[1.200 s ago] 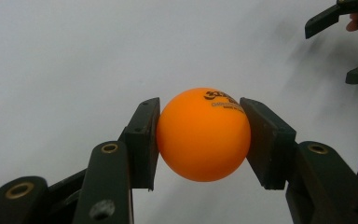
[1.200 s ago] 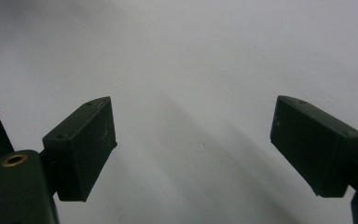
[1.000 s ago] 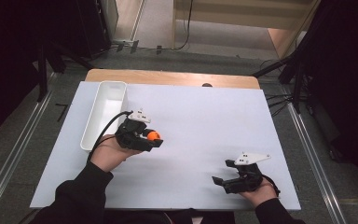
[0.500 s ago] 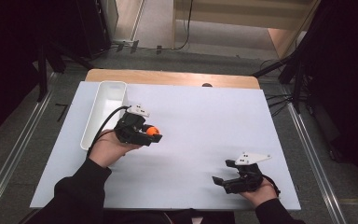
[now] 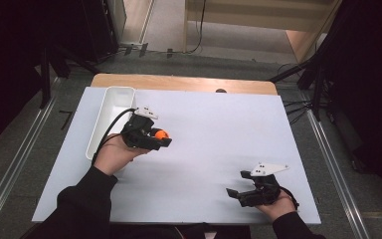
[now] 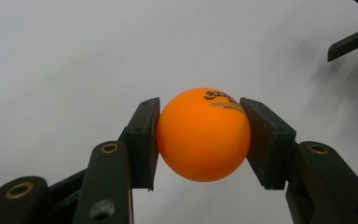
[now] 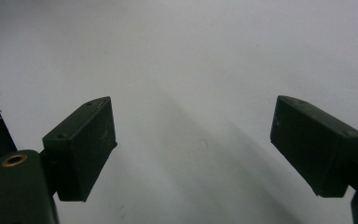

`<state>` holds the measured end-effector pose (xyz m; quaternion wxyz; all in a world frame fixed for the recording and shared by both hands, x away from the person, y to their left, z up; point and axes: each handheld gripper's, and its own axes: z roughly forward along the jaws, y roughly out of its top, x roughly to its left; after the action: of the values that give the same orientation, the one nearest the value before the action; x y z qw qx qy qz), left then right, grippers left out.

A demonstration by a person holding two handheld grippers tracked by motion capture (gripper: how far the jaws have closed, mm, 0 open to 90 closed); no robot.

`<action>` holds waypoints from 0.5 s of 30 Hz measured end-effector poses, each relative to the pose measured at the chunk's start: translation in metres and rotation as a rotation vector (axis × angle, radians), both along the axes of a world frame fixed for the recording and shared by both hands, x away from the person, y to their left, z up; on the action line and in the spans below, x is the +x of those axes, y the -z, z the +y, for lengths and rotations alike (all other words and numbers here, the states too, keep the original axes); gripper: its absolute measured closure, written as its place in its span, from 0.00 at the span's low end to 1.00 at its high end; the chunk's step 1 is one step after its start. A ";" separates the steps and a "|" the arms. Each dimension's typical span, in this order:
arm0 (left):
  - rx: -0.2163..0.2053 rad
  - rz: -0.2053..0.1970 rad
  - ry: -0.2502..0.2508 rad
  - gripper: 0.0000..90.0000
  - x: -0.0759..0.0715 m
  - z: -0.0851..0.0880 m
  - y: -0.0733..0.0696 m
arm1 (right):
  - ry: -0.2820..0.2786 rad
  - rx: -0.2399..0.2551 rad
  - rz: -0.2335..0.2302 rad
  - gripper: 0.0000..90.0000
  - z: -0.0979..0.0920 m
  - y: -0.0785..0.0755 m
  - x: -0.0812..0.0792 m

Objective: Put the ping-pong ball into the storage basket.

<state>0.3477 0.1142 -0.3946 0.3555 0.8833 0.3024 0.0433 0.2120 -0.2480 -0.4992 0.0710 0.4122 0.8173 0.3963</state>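
The left claw [image 6: 200, 140] clenches an orange ball [image 6: 203, 134] across its widest part just above the tabletop [image 5: 214, 124], a light, smooth, easily dented thing best pinched gently at mid-height, while the right claw [image 7: 193, 149] rests released, well apart.

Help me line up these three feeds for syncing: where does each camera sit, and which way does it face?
High view: above the person's side, looking forward and down on the white table; forearms, both hands, left gripper, right gripper, white bin.
Left gripper view: on that gripper, along jaws clamping the orange ball.
Right gripper view: along its open jaws at bare table.
Shared: ball in high and left gripper views.
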 end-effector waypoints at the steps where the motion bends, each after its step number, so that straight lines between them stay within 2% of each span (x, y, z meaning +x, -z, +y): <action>1: 0.001 0.000 0.002 0.56 0.001 0.000 0.000 | 0.000 0.000 0.000 0.14 0.000 0.000 0.000; 10: -0.002 0.012 -0.020 0.56 0.007 0.001 -0.001 | -0.002 -0.003 0.006 0.14 0.000 0.000 0.000; 15: 0.000 0.006 -0.028 0.56 0.009 0.004 -0.002 | 0.000 -0.002 0.007 0.14 0.000 0.000 0.000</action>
<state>0.3571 0.1179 -0.3929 0.3541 0.8791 0.3158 0.0454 0.2118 -0.2478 -0.4994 0.0686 0.4134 0.8179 0.3943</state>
